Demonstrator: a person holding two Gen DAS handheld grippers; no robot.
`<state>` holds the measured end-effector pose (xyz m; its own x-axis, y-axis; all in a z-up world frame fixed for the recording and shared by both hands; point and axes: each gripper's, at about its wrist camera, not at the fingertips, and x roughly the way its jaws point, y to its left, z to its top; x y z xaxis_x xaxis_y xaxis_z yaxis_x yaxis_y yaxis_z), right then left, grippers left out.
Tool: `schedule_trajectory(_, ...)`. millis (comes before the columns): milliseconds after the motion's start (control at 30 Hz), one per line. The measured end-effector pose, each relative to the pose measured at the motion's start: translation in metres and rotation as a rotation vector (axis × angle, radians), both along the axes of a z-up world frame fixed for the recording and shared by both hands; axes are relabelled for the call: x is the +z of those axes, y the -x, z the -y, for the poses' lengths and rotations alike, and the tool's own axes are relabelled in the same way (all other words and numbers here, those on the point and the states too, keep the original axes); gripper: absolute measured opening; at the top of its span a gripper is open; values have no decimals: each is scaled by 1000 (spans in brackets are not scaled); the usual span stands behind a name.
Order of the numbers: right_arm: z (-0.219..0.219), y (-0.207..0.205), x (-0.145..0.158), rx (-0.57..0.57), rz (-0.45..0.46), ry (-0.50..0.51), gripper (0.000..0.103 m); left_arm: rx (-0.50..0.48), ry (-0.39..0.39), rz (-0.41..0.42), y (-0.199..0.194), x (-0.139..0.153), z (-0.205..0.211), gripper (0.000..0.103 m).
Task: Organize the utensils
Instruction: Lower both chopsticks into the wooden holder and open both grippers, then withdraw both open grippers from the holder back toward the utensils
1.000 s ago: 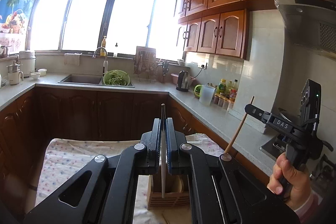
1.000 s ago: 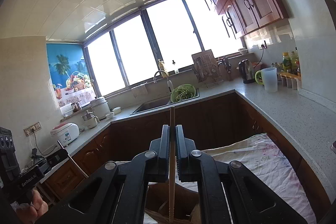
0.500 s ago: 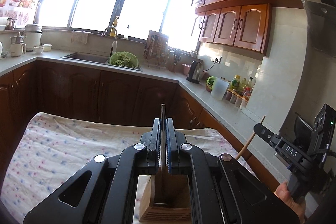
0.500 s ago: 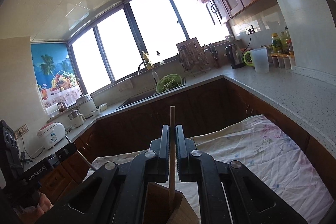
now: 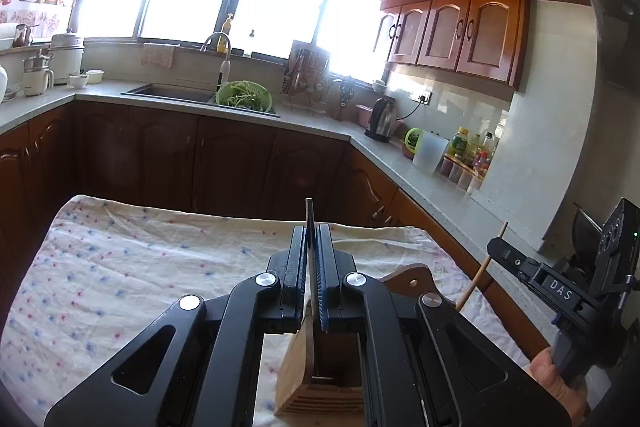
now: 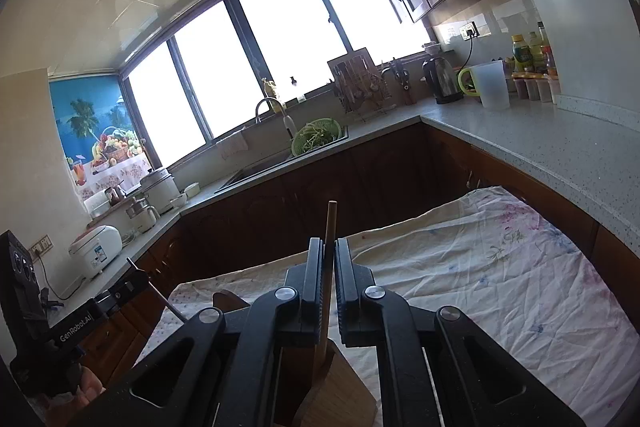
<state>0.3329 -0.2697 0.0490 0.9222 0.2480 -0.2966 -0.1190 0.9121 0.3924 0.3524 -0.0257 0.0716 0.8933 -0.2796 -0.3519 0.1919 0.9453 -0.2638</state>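
Observation:
My left gripper [image 5: 311, 239] is shut on a thin metal utensil [image 5: 309, 215], seen edge-on. Its lower end runs down into a wooden utensil holder [image 5: 300, 379] on the cloth-covered table [image 5: 140, 267]. My right gripper [image 6: 328, 247] is shut on a wooden chopstick [image 6: 331, 219] whose lower end dips into the same holder [image 6: 344, 391]. In the left wrist view, the right gripper [image 5: 496, 250] stands at the right edge with the chopstick [image 5: 478, 275] slanting down from it. The right wrist view shows the left gripper [image 6: 134, 278] at the left with the metal utensil [image 6: 172, 309].
The table's floral cloth [image 6: 480, 287] spreads beyond the holder. Dark cabinets under a grey counter [image 5: 400, 163] wrap the back and right, with a sink [image 5: 172, 93], a green colander [image 5: 244, 99], a kettle [image 5: 382, 119] and bottles [image 5: 468, 151]. A hand [image 5: 556, 383] holds the right gripper's handle.
Both grippers have sunk toward the table, still shut on their utensils. The holder has come up close under the jaws, and the utensils' lower ends now reach into it.

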Motion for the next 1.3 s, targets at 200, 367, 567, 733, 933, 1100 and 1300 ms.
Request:
schedule_trajectory(200,-1,-1,1,4,-16,7,8,2,-13,-14,-1,1,1,4)
schedule_trajectory(367,0,-2,2,14,-35,-2,13,12,-15,-24,-1,3,0,9)
schedule_trajectory(567,8,15,10,8,-2,-29,72,34,-21,-2,16,11,-6,52)
schedule_trajectory(733,14,34,14,24,0,-56,88,51,-31,-13,37,12,-15,74)
schedule_trajectory(933,19,67,12,39,-5,-59,94,75,-19,-62,69,5,-32,80)
schedule_trajectory(1100,23,95,2,54,-39,-52,96,90,-11,-113,96,-8,-44,82)
schedule_trajectory(1300,31,128,-17,45,-87,-45,96,103,-3,-177,126,-27,-54,83)
